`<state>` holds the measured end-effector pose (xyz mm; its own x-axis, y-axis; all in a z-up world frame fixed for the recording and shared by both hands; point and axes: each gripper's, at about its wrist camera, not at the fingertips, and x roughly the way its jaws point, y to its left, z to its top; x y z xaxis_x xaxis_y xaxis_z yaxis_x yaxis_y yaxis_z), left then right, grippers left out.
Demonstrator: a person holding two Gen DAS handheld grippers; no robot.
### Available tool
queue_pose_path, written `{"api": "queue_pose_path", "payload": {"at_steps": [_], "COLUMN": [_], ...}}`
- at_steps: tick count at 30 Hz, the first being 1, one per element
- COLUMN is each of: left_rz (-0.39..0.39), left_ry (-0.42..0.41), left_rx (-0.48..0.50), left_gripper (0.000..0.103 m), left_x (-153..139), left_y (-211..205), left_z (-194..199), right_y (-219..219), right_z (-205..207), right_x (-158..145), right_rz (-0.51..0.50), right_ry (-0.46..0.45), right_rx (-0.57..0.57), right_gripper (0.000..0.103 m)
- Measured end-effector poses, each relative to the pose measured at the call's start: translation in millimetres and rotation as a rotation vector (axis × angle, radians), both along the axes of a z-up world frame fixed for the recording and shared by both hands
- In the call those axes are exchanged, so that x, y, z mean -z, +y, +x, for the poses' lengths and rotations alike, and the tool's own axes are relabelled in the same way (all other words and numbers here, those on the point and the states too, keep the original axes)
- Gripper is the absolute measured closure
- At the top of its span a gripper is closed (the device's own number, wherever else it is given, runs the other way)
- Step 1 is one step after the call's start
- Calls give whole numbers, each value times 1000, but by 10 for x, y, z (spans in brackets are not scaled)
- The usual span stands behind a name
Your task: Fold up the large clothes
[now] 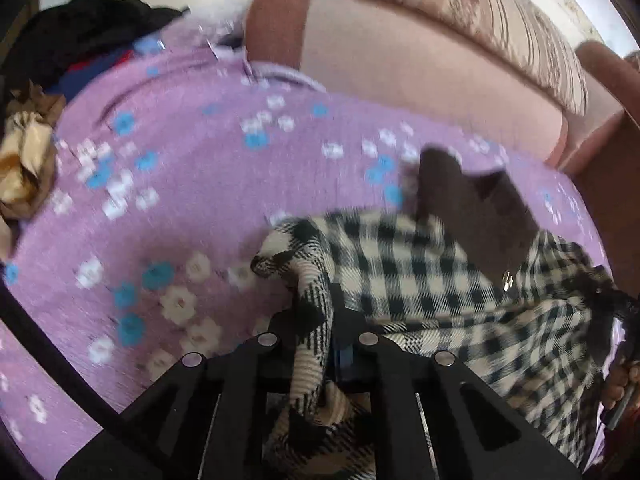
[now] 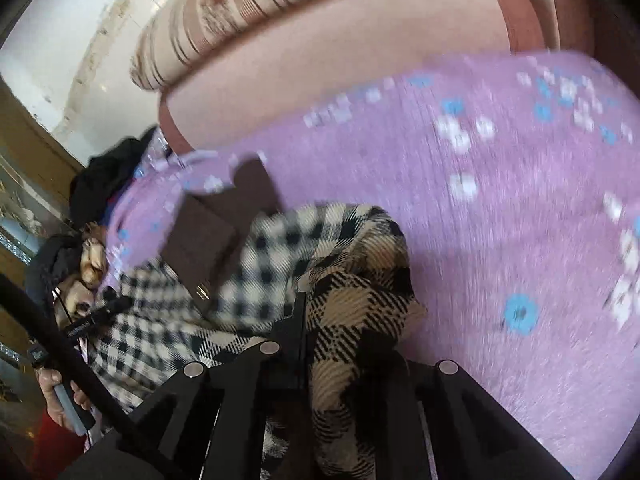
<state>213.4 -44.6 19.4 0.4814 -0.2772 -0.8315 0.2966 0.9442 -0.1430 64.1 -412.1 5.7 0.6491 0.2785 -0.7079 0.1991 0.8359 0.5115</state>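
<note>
Both grippers hold the same checked garment (image 1: 420, 276), a black-and-cream plaid piece with a dark brown lining (image 1: 476, 208) showing where it falls open. The left gripper (image 1: 326, 320) is closed on a bunched fold of the plaid cloth, which runs between its fingers and hangs down over the gripper body. The right gripper (image 2: 308, 320) is likewise clamped on a thick roll of the garment, the cloth draped over one finger and spilling toward the camera.

The garment lies partly lifted over a bed covered with a purple sheet (image 1: 192, 184) printed with blue and white flowers. It sits toward the near edge of the bed, between the two grippers, with the lining facing the far side. Beyond the bed's far edge stands a pink padded headboard (image 1: 400, 52) with a striped cushion (image 1: 500, 12) on top.

At the left end of the bed, in the left wrist view, lie a dark pile of clothes (image 1: 88, 36) and a crumpled tan fabric (image 1: 28, 164). Both views are blurred.
</note>
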Motion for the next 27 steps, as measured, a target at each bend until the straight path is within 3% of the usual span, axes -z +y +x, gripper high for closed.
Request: {"api": "queue_pose_path", "payload": {"at_steps": [4,9,11,16,18,20,22,25,27], "left_rz": [-43,-8,47,89,92,93,80,39,17], "left_ry": [-25,-108,-134,-82,-76,-88,-100,-67,-21], "left_rx": [-45,-94,-122,-149,-145,-148,-160,-140,-119], "left_gripper": [99,102,103,101,88,55,43,37,36], "left_x": [-274,-585,-570,-335,-294,-295,-312,-266,-164], "left_y": [36,-3,-4,148,268,388,525,681,766], "left_z": [212,583,751,793,673,534,311,-60,-346], "right_y": [-80,-263,-364,-453,-552,-684,-731,-634,-551], "right_z": [182,440,541,640,519,282,87,-348,-620], "right_x": [-409,-651,-567,-58,33,18,-53,-146,-86], "right_rz": [-29,-95,-103,-118,-122,-119,-102,-101,-56], "right_ry": [-62,-86,-64,96,116,109,98,90,104], "right_rx": [13,68,98,134,177,236,244,193,139], "right_gripper": [92,97,97,93,82,68,66,48,46]}}
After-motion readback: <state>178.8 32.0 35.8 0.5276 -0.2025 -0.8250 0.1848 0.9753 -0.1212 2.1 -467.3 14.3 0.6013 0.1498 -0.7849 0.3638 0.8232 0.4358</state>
